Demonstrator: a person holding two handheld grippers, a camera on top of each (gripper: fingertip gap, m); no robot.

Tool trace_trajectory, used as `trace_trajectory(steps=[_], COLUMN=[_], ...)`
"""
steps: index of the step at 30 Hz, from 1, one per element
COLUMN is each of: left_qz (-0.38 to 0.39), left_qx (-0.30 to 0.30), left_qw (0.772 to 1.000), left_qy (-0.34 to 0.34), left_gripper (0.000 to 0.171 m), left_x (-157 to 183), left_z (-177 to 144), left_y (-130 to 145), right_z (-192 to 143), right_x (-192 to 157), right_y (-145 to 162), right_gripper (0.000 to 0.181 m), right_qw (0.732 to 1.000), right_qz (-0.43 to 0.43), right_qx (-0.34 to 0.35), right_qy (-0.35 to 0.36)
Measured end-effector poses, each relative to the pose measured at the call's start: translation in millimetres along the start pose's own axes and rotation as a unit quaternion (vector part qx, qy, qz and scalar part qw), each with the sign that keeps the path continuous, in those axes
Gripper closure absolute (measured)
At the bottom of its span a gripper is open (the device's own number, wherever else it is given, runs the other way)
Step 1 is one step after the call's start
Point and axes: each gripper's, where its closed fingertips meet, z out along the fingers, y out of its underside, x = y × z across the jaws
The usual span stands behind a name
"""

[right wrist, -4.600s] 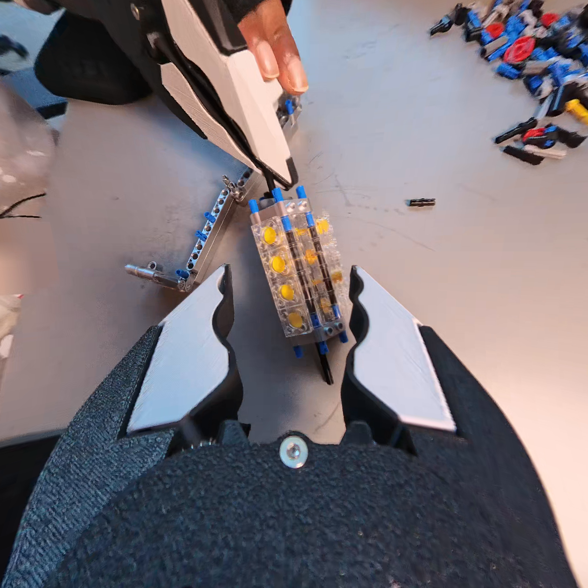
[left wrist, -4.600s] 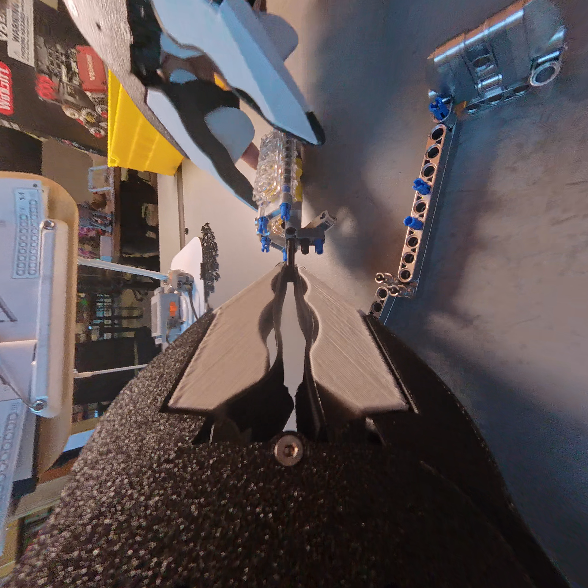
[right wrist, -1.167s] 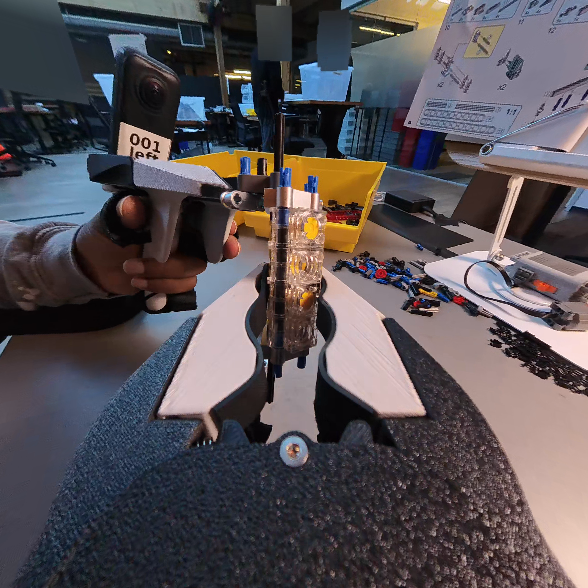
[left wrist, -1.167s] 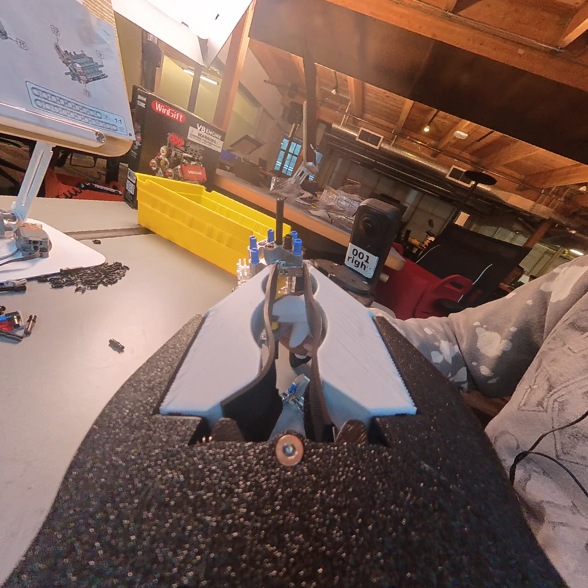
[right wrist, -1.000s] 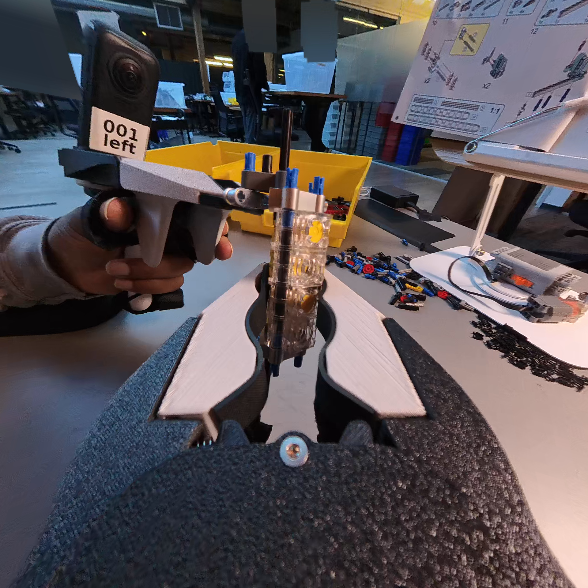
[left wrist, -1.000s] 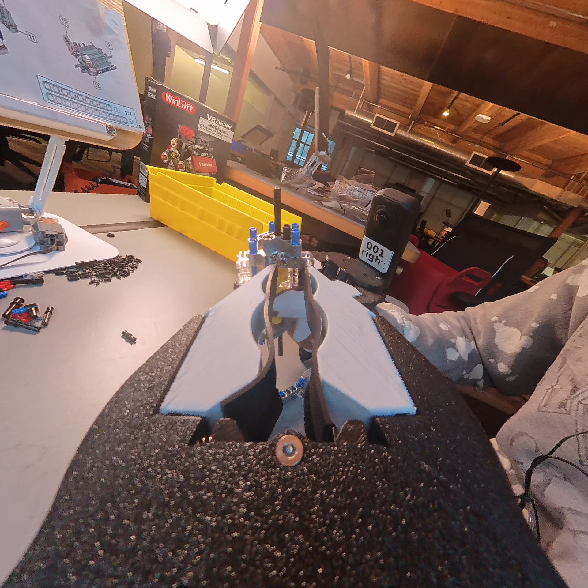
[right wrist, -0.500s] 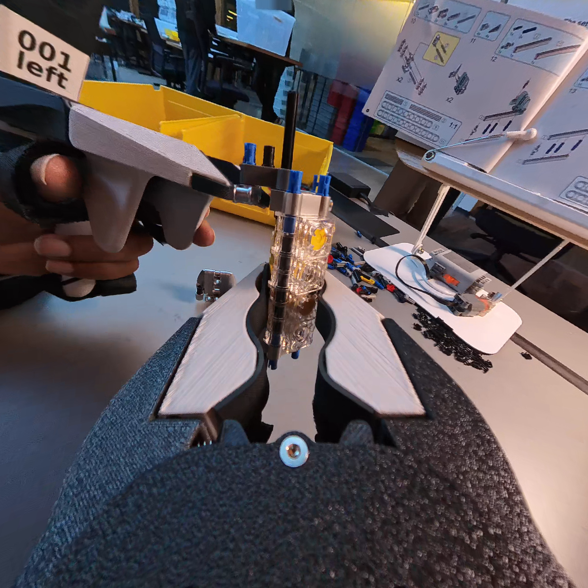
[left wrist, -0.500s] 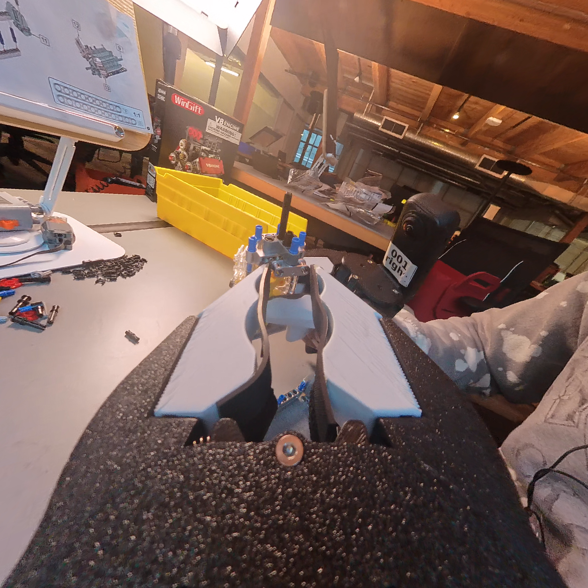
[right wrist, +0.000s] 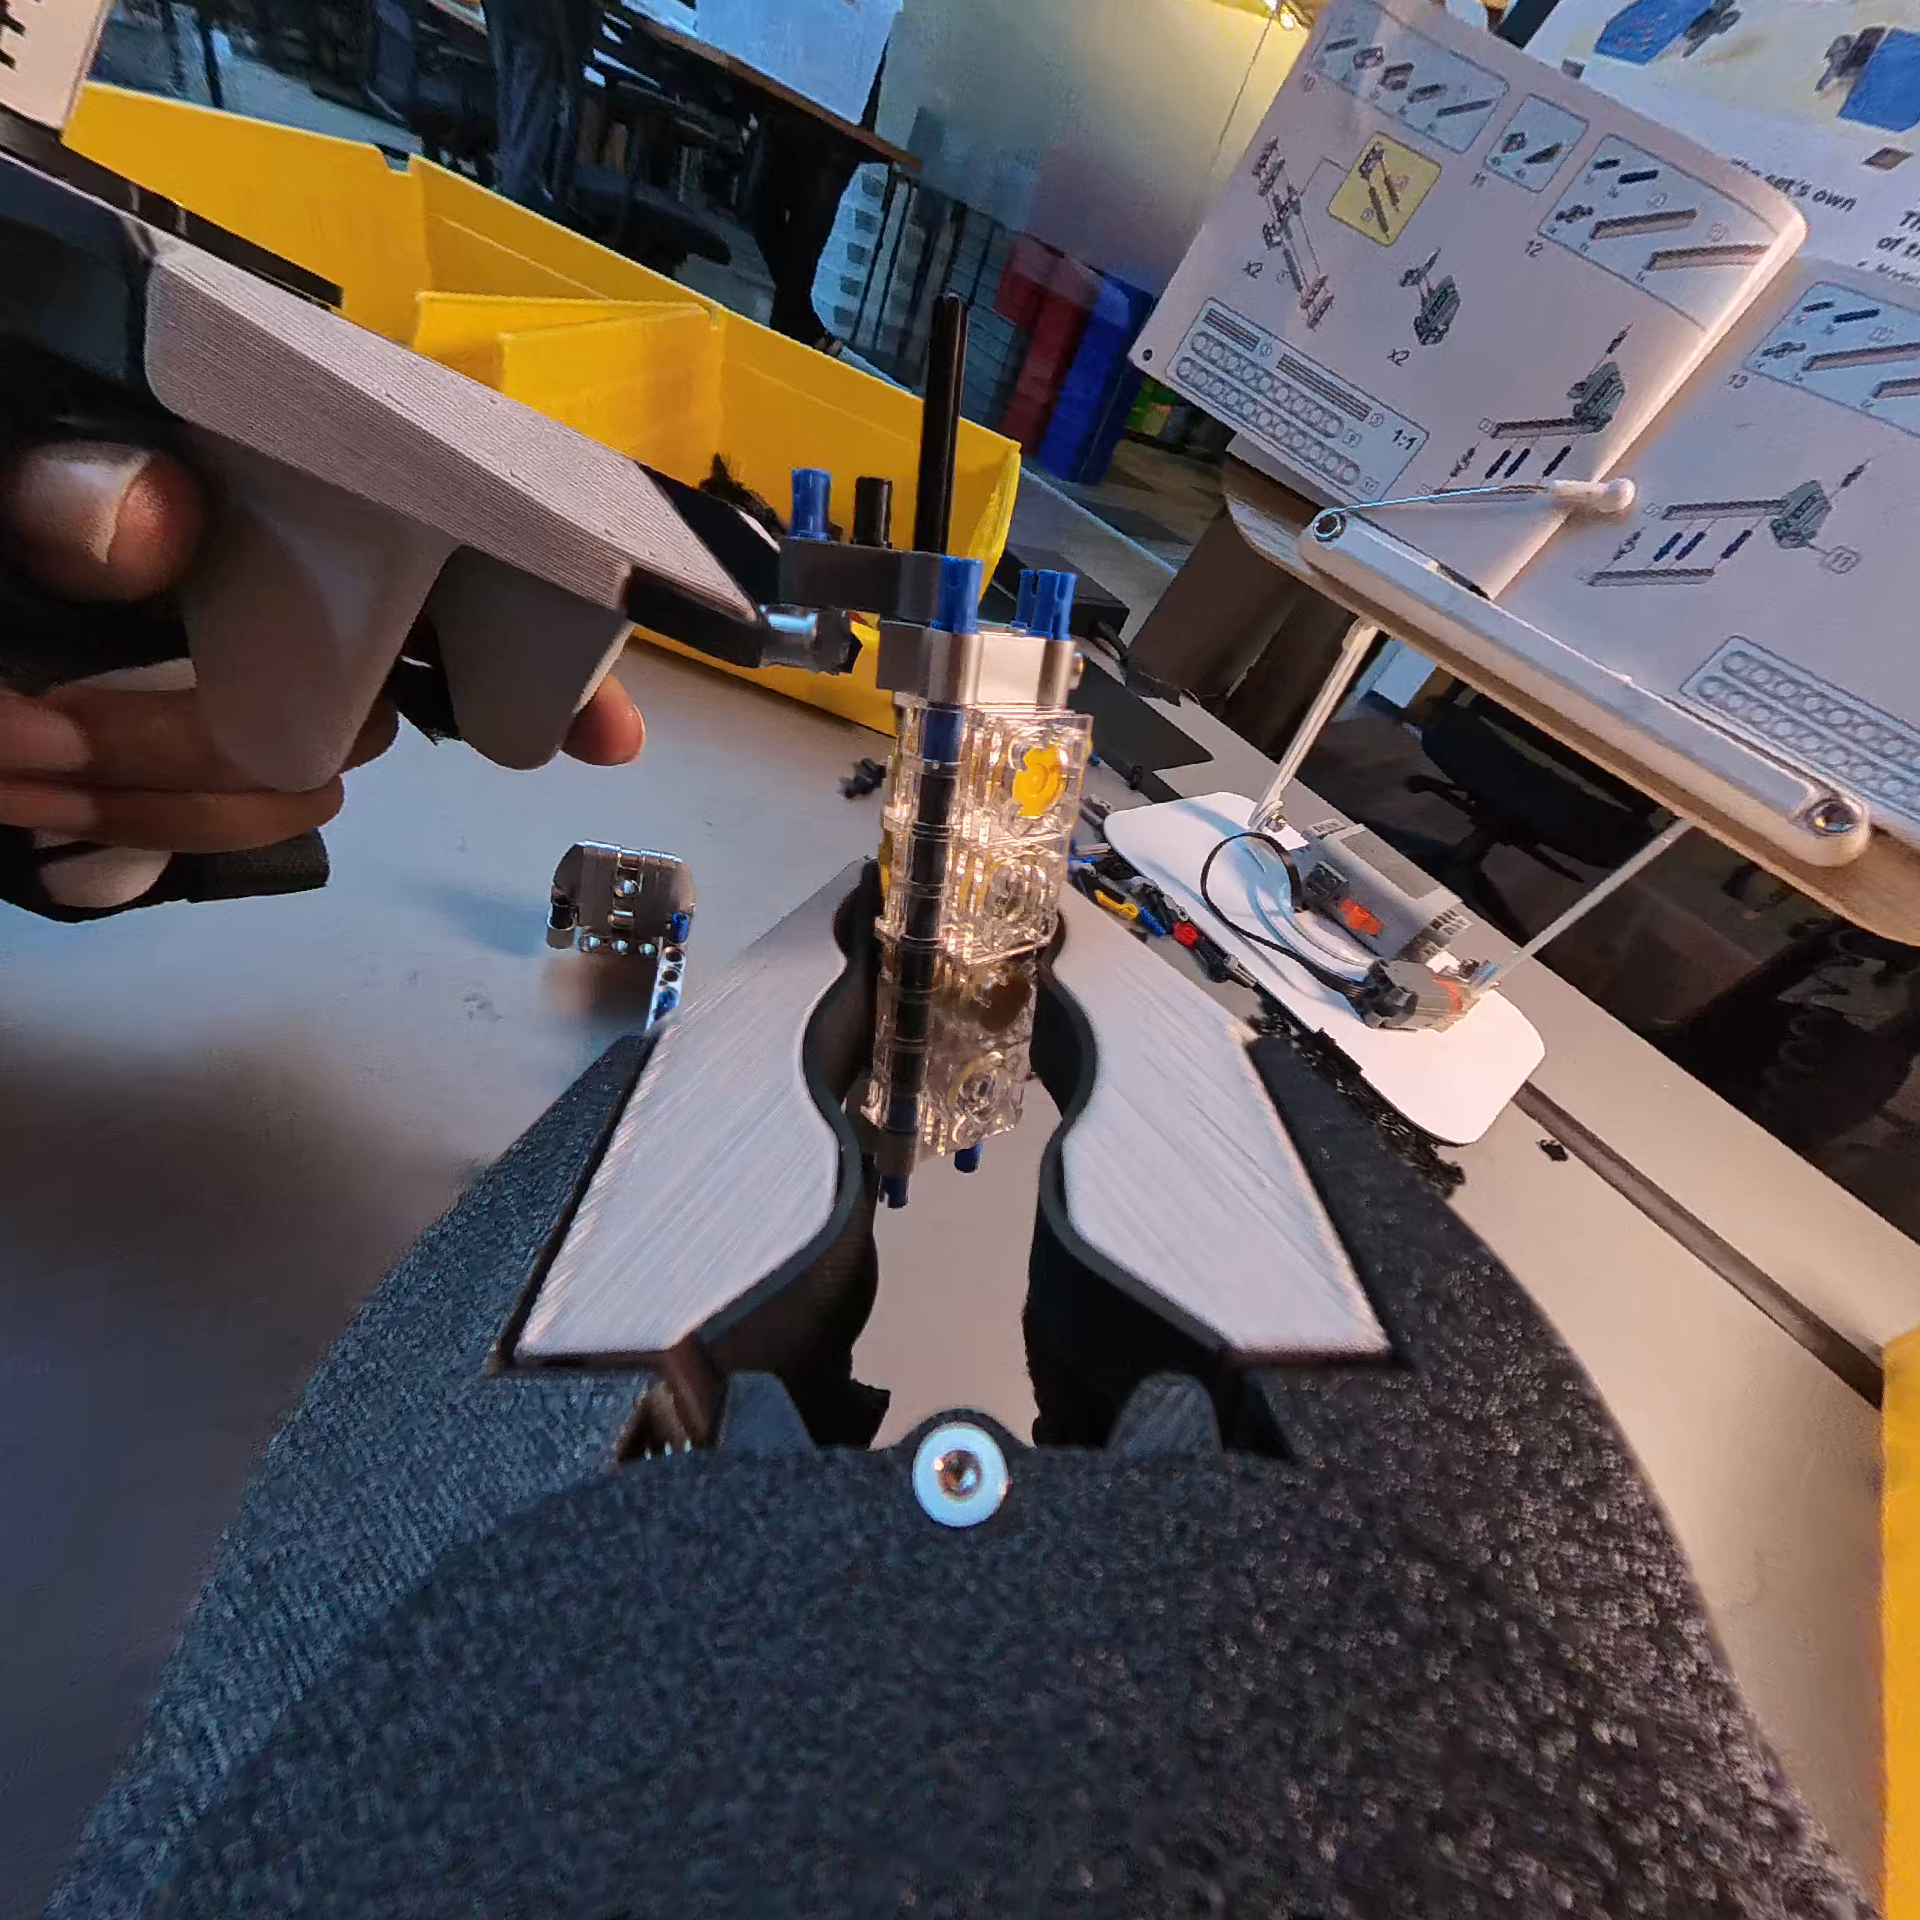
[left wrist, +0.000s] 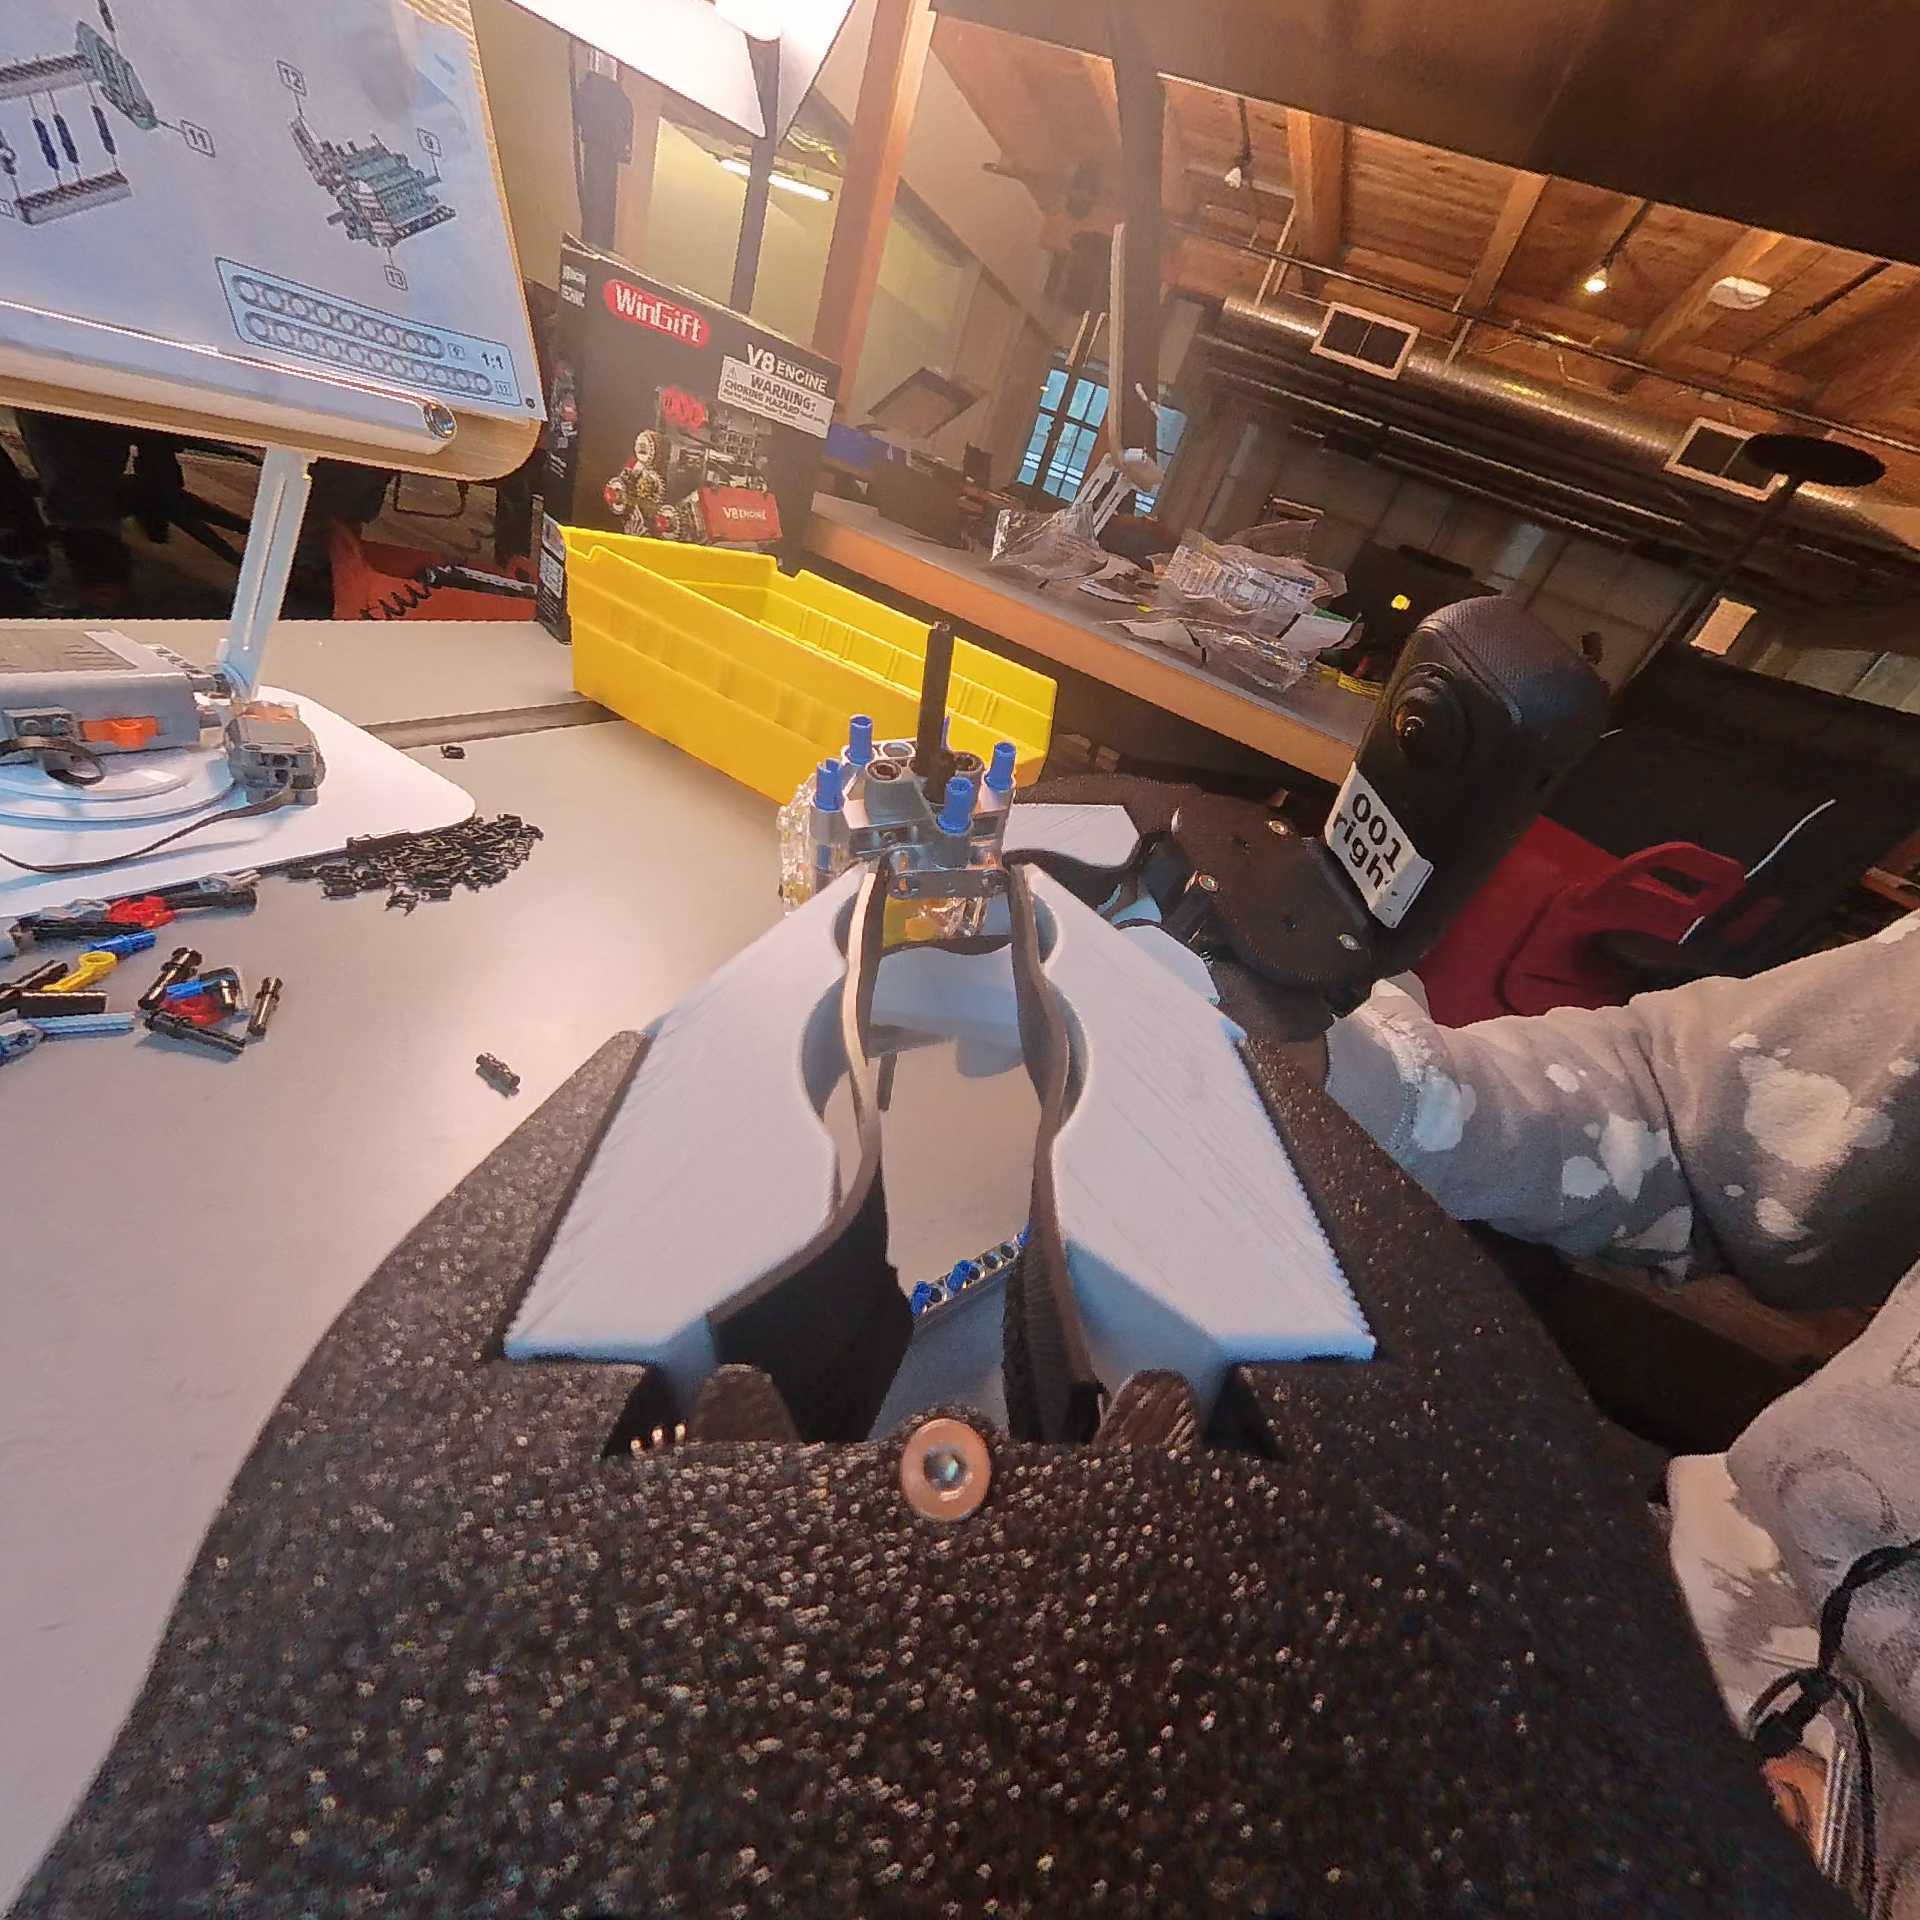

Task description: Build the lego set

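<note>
A clear engine block (right wrist: 977, 883) with yellow pistons, blue pins and a black axle (right wrist: 945, 416) stands upright above the grey table. My right gripper (right wrist: 956, 935) is shut on its lower half. My left gripper (left wrist: 940, 894) is shut on a grey connector (left wrist: 935, 868) at the block's top end. In the right wrist view the left gripper (right wrist: 727, 623) comes in from the left, held by a hand (right wrist: 125, 727). In the left wrist view the right gripper (left wrist: 1288, 914) sits just behind the block (left wrist: 914, 831).
A yellow bin (left wrist: 790, 665) and a dark product box (left wrist: 707, 416) stand at the back. An instruction sheet on a stand (right wrist: 1507, 260) rises over a white base with a grey motor (right wrist: 1382, 914). Loose pieces (left wrist: 135, 977) and black pins (left wrist: 436, 862) lie left. A grey beam assembly (right wrist: 623, 894) lies on the table. Some 5 cm of space lies between my two pairs of fingers.
The block lay on the table with my right gripper open around it; now both grippers hold it upright in the air. In the last second the pair has tilted and shifted slightly.
</note>
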Motion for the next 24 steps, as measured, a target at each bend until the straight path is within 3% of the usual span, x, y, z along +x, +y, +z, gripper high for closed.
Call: trace_trajectory(steps=[6,16,24], left_qz=[0.015,0.045,0.038], left_qx=[-0.004,-0.038,-0.047], left_qw=[1.0,0.998,0.998], left_qy=[-0.004,0.02,0.015], left_gripper=[0.157,0.151,0.15], left_x=[-6,-2,-2], left_z=[-4,-1,0], left_y=[1,11,14], right_z=[-2,-2,-2], right_x=[10,4,4], right_y=[6,8,7], right_gripper=[0.158,0.158,0.158], right_qw=[0.996,0.997,0.994], right_qz=[-0.085,-0.07,-0.104], right_qx=[-0.016,-0.02,-0.026], right_qy=[0.037,0.017,0.034])
